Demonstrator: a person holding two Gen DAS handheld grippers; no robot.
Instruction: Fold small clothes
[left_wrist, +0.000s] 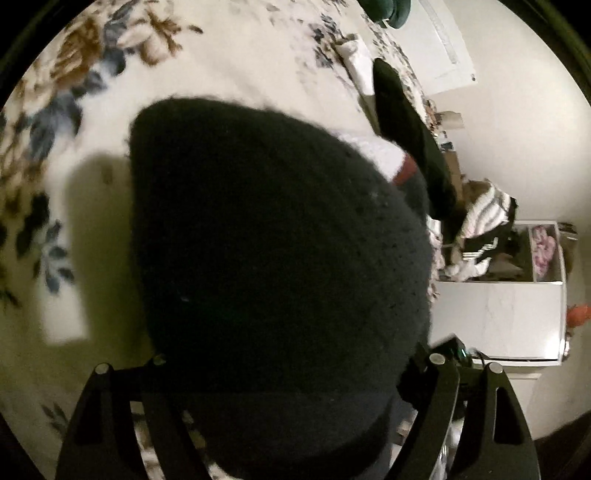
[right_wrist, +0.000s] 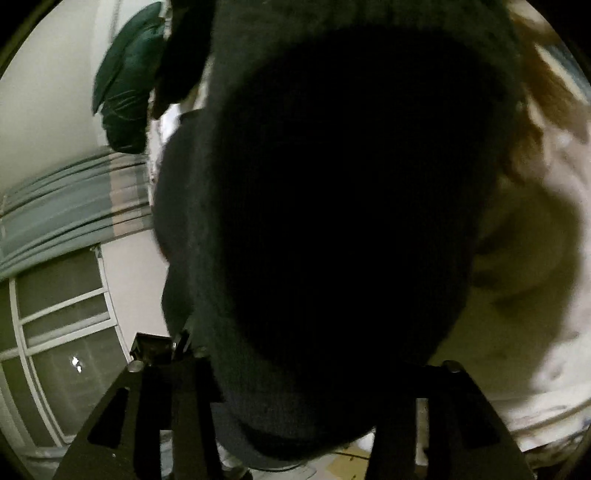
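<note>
dark sock fills both finger gaps | left gripper grips it | right gripper grips it | flowered blanket below

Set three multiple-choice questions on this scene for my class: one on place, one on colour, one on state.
1. In the right wrist view, the green cushion is: A upper left; B lower right; C centre.
2. The bedspread's flowers are: A red; B blue and brown; C yellow.
3. The dark knit garment is: A lying flat far off; B raised between the left tool's fingers; C absent.
Key: A, it sits above the curtain; B, petals show both; B, it casts a shadow below.
</note>
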